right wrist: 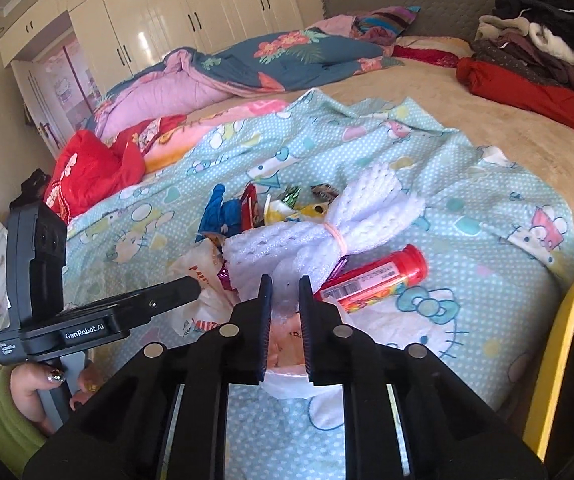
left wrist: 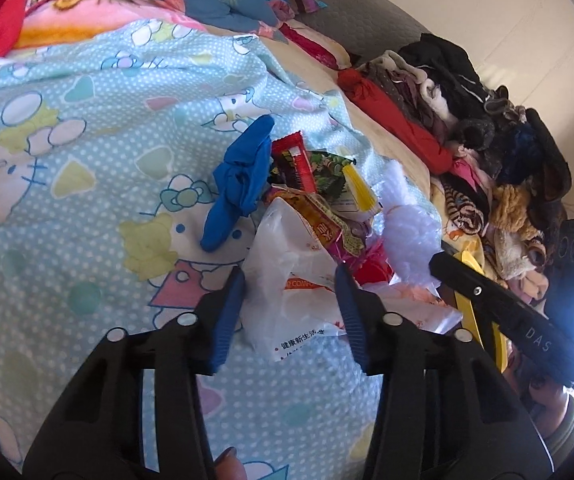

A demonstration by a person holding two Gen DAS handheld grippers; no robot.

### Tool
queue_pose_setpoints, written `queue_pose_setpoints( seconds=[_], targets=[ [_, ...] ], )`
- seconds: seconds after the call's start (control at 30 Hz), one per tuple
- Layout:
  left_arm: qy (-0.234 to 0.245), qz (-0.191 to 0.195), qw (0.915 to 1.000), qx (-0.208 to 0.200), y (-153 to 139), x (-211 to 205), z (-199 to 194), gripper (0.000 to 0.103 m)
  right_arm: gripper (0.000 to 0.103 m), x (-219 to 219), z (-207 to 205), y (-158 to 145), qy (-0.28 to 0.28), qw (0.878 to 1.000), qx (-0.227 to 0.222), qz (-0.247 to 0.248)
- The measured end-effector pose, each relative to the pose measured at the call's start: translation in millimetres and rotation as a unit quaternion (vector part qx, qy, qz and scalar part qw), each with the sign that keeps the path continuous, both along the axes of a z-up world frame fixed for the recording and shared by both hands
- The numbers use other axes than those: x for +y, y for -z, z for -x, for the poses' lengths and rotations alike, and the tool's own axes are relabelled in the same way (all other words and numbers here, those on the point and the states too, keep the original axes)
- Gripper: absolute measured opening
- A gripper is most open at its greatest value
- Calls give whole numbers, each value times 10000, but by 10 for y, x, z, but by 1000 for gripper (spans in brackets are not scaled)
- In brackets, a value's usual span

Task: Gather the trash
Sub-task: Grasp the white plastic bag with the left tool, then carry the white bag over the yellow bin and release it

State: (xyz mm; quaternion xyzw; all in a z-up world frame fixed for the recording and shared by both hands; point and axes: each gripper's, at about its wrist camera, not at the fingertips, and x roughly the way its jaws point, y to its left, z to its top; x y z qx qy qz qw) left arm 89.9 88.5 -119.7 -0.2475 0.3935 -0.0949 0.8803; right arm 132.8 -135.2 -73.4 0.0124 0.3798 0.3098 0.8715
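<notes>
- While the trash pile (right wrist: 287,232) sits uncollected on the bed (right wrist: 507,152), the left gripper (left wrist: 289,280) jaws straddle a white plastic bag (left wrist: 287,300), not clamped
- right gripper (right wrist: 285,280) nips pinkish plastic (right wrist: 285,344)

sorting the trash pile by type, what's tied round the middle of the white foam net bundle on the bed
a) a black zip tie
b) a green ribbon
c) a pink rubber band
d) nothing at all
c, in the right wrist view the white foam net bundle is pinched at its middle by a thin pink rubber band, lying just behind the red tube on the blue cartoon sheet.
</notes>
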Motion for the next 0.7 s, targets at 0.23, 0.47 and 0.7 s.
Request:
queue_pose_setpoints(
  seconds=[0.23, 0.47, 0.7],
  targets=[
    [85, -151, 9997, -160, -314, -60, 69, 7, 13, -196, 31, -145, 155, 9996, -135, -206],
    [260, -361, 9981, -437, -566, -210, 164, 4, 13, -376, 76, -310, 291, 9985, -318, -351],
    [385, -538, 9949, -764, -816, -353, 245, 4, 13, -571, 113, -470, 425, 9968, -461, -489]
  ],
)
